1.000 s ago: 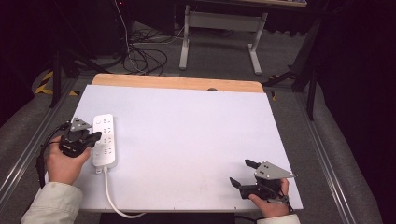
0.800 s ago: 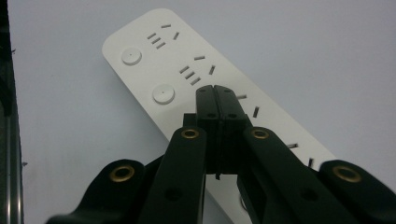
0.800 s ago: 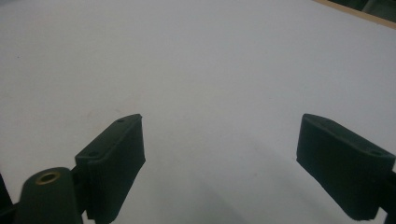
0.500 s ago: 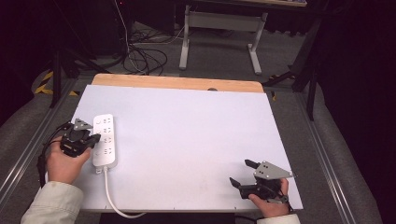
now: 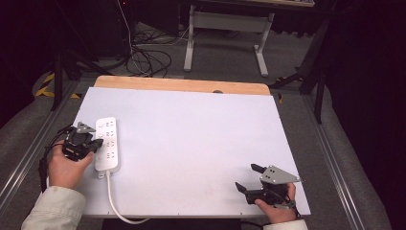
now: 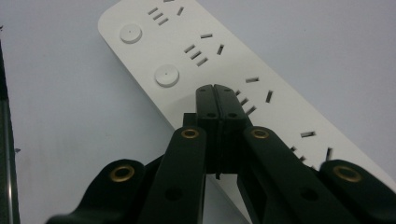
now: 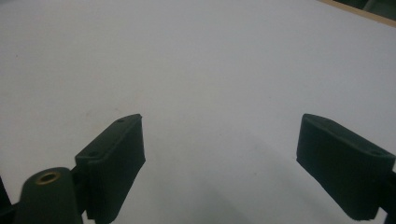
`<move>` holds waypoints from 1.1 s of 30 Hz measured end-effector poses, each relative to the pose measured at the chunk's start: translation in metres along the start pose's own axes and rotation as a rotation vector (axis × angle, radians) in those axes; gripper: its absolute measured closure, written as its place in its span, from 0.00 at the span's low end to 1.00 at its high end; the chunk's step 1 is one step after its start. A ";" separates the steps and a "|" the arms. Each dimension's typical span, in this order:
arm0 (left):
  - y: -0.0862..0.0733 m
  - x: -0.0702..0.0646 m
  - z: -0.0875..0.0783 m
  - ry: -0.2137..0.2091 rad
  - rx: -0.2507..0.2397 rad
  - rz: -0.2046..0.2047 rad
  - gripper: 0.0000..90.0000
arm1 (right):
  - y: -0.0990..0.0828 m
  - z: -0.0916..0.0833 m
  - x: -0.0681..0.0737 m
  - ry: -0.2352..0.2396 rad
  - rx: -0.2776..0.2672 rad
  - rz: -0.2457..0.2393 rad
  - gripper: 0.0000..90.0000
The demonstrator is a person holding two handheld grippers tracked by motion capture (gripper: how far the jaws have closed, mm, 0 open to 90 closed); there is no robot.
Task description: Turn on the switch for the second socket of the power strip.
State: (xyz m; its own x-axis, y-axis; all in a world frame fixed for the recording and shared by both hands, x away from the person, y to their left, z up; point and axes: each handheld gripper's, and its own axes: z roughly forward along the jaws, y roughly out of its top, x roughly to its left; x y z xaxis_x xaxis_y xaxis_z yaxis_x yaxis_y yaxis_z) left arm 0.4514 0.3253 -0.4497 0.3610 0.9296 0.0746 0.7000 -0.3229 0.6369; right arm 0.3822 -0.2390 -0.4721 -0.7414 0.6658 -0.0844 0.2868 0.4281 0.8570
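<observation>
Left gripper view is showing the left gripper (image 6: 218, 93), jaws pressed together, tips bearing on the power strip (image 5: 107, 143) lying along the table's (image 5: 201, 139) left edge, likely poking a switch, while the right gripper (image 5: 250, 178), spread wide, is idling near the front right corner.

Table (image 5: 191, 143) evenly lit, surroundings v dark; soft shadows, close-up views slightly blurred near bottom edge

Your left gripper (image 6: 218, 100) covers the middle sockets of the flat white plastic power strip (image 6: 196, 56), whose far end runs off the top edge. Its white round cable (image 5: 115, 203) drops behind the table's near edge.
</observation>
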 end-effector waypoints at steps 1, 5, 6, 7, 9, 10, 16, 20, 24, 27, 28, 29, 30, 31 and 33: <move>0.000 0.000 0.000 0.003 0.001 0.003 1.00 | 0.000 0.000 0.000 0.000 0.000 0.000 0.17; 0.000 -0.001 0.001 0.006 0.002 -0.005 1.00 | 0.000 0.000 0.000 0.001 0.001 -0.002 0.17; -0.001 -0.001 0.001 0.005 0.003 -0.012 1.00 | 0.000 0.000 0.000 0.001 0.001 -0.002 0.17; -0.001 -0.001 0.001 0.005 0.003 -0.012 1.00 | 0.000 0.000 0.000 0.001 0.001 -0.002 0.17; -0.002 -0.002 0.002 0.007 0.002 -0.013 1.00 | 0.000 0.000 0.000 0.002 0.001 -0.003 0.17; -0.002 -0.002 0.002 0.012 0.000 -0.007 1.00 | 0.000 0.000 0.000 0.003 0.000 -0.003 0.17; -0.002 -0.004 0.003 0.019 0.004 -0.009 1.00 | 0.000 0.000 0.001 0.003 0.002 -0.005 0.17; -0.002 -0.003 0.003 0.016 0.001 -0.007 1.00 | 0.000 0.000 0.001 0.003 0.001 -0.005 0.17; -0.002 -0.004 0.003 0.020 0.003 -0.004 1.00 | 0.000 0.000 0.001 0.003 0.001 -0.005 0.17; -0.002 -0.004 0.003 0.017 0.005 -0.009 1.00 | 0.000 0.000 0.001 0.003 0.000 -0.005 0.17; -0.003 -0.003 0.004 0.016 0.001 -0.006 1.00 | 0.000 0.000 0.001 0.003 0.001 -0.005 0.17; -0.003 -0.003 0.004 0.016 0.001 -0.006 1.00 | 0.000 0.000 0.001 0.003 0.001 -0.005 0.17; -0.003 -0.003 0.004 0.020 0.001 0.003 1.00 | 0.000 0.000 0.001 0.003 0.001 -0.005 0.17; -0.003 -0.003 0.004 0.020 0.001 0.003 1.00 | 0.000 0.000 0.001 0.003 0.001 -0.005 0.17; -0.003 -0.002 0.004 0.010 -0.001 -0.003 1.00 | 0.000 0.000 0.001 0.005 -0.001 -0.003 0.17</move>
State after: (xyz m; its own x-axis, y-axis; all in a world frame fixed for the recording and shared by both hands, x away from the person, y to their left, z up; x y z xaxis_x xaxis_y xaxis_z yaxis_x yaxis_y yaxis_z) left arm 0.4509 0.3234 -0.4547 0.3528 0.9322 0.0803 0.7006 -0.3201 0.6378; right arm 0.3815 -0.2385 -0.4724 -0.7451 0.6615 -0.0849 0.2835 0.4294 0.8574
